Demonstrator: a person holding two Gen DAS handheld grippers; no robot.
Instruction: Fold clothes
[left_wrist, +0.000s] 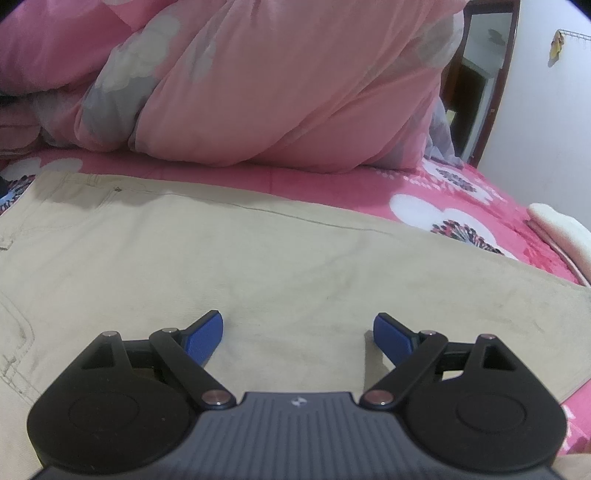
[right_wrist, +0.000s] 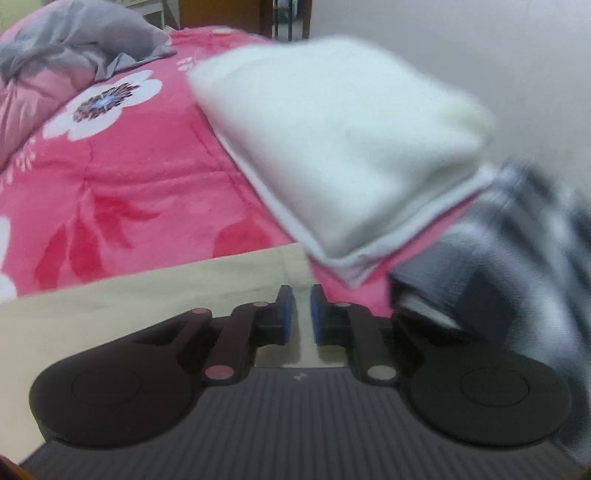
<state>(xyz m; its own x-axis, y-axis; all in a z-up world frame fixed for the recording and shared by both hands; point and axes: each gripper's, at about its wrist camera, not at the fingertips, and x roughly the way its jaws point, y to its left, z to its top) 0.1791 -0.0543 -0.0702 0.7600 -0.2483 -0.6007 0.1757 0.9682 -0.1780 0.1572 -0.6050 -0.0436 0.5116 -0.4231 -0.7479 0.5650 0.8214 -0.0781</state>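
Beige trousers (left_wrist: 258, 258) lie flat across the pink flowered bed. My left gripper (left_wrist: 297, 332) rests low over them, jaws wide open, blue pads (left_wrist: 207, 336) apart with only flat cloth between. In the right wrist view the trousers' end (right_wrist: 147, 295) reaches under my right gripper (right_wrist: 301, 314). Its blue pads (right_wrist: 286, 314) stand almost together with a thin slit, and I see no fold pinched between them. The right wrist view is blurred at its right side.
A folded white garment (right_wrist: 340, 140) lies on the pink bedsheet (right_wrist: 129, 166) just beyond the trousers' end, seen too at the bed's edge (left_wrist: 557, 225). A striped dark garment (right_wrist: 517, 258) sits beside it. A bulky pink duvet (left_wrist: 277, 81) fills the far side. A grey cover (right_wrist: 85, 33) lies far left.
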